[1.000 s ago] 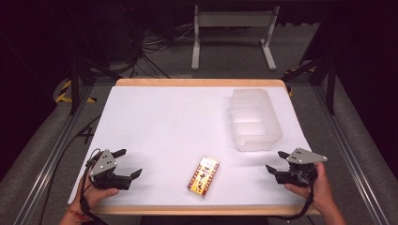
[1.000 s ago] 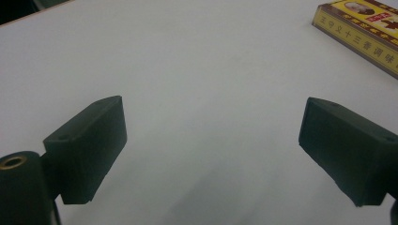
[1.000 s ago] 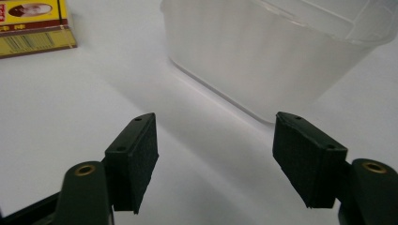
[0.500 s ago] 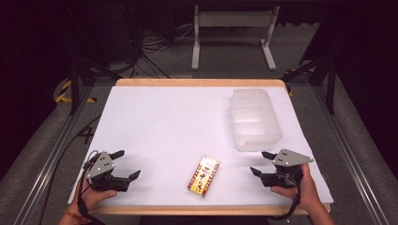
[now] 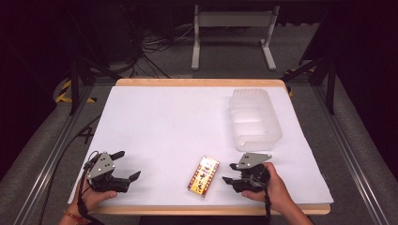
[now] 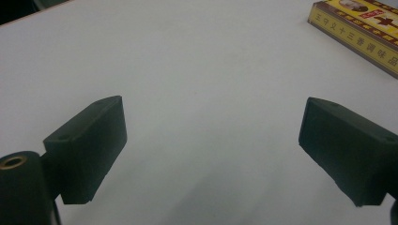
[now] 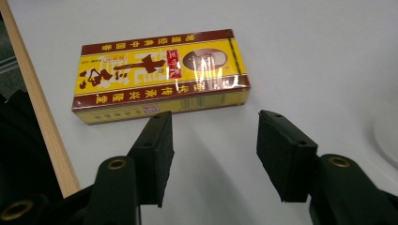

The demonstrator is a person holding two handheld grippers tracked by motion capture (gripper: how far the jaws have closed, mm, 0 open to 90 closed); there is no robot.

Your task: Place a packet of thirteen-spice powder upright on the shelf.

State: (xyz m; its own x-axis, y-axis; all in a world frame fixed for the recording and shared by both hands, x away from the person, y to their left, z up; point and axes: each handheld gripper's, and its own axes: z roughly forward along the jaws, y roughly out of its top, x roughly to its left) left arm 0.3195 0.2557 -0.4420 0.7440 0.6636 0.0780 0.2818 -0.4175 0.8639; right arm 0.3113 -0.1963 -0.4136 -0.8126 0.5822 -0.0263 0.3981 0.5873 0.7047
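A yellow and dark red printed box lies flat near the table's front edge, wrapped in clear film. It fills the upper part of the right gripper view and peeks into the top right corner of the left gripper view. My right gripper is open just right of the box, its jaws pointing at the box's long side with nothing between them. My left gripper rests open at the front left, jaws wide apart over bare white surface.
A clear plastic tub stands at the back right of the white table. The wooden front edge runs close beside the box. Dark floor, cables and a metal stand lie beyond the table.
My right gripper has slid left along the front of the table toward the box. The left gripper has stayed put.
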